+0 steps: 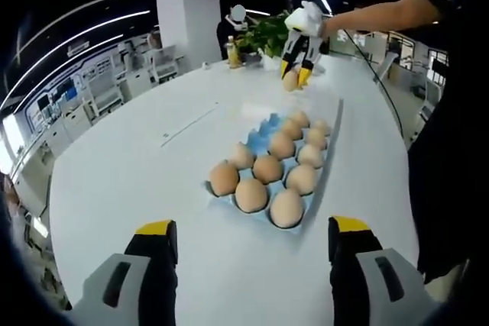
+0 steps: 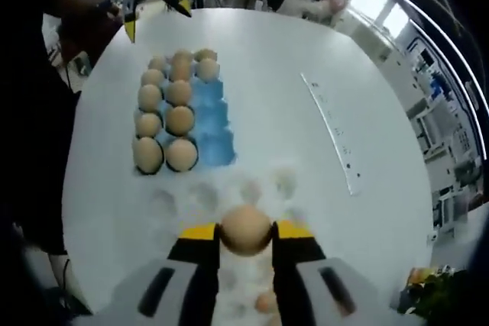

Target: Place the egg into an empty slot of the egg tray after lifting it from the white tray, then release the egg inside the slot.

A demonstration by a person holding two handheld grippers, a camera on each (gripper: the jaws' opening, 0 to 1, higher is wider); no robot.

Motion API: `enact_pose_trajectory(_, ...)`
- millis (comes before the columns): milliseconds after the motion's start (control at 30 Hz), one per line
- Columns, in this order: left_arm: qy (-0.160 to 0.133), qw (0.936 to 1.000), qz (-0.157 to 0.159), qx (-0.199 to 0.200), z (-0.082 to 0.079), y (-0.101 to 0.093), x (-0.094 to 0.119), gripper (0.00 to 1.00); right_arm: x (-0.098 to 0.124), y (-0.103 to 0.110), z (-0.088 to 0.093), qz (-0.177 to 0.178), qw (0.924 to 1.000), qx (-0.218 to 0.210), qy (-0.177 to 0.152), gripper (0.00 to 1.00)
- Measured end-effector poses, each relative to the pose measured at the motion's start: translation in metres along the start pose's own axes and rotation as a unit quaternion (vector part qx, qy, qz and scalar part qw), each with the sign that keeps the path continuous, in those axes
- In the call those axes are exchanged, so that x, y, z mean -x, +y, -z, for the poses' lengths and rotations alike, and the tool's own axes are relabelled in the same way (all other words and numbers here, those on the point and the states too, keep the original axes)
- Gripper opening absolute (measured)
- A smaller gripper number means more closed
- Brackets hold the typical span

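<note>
The right gripper (image 2: pixel 246 236) is clenched on an egg (image 2: pixel 245 228), pinched between its yellow-tipped jaws and held above the white tray (image 2: pixel 229 192), whose shallow cups lie just beyond the tips. Another egg (image 2: pixel 266 302) lies low between the jaws. In the left gripper view this gripper (image 1: pixel 296 75) hangs over the desk's (image 1: pixel 137 181) far edge with the egg (image 1: pixel 290 80) in its tips.

The blue egg tray (image 2: pixel 210 124) sits just past the white tray, toward the desk's middle. In the right gripper view eggs fill its left 2 columns and the right column is bare blue. In the left gripper view the egg tray (image 1: pixel 263 129) shows empty slots at its far left corner.

The left gripper (image 1: pixel 252 227) is released, jaws spread wide, over the near desk edge, short of the egg tray.
</note>
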State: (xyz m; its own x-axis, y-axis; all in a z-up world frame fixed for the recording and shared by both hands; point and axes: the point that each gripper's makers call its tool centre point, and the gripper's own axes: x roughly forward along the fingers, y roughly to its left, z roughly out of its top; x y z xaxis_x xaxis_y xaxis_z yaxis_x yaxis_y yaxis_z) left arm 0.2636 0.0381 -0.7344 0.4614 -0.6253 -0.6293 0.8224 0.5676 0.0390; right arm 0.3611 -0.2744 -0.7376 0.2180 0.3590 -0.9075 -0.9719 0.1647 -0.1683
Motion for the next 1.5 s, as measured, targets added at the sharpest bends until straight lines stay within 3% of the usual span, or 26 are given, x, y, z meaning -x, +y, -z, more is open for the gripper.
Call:
enact_pose_trajectory(533, -0.001, 1.0000, -0.005, 0.003, 0.002, 0.004, 0.005, 0.79, -0.029, 0.017, -0.058, -0.035, 0.9979, 0.039, -0.036, 0.26)
enact_pose_trajectory(867, -0.003, 0.9999, -0.012, 0.007, 0.005, 0.007, 0.006, 0.80, -0.043, 0.026, -0.078, -0.058, 0.9957, 0.058, -0.044, 0.26)
enact_pose_trajectory(1167, -0.003, 0.9999, -0.011, 0.009, 0.004, 0.006, 0.006, 0.78, -0.060, 0.038, -0.117, -0.073, 0.9911, 0.089, -0.066, 0.26)
enact_pose_trajectory(1500, -0.005, 0.9998, -0.015, 0.015, 0.007, 0.007, 0.012, 0.77, -0.074, 0.045, -0.144, -0.089, 0.9872, 0.108, -0.076, 0.26)
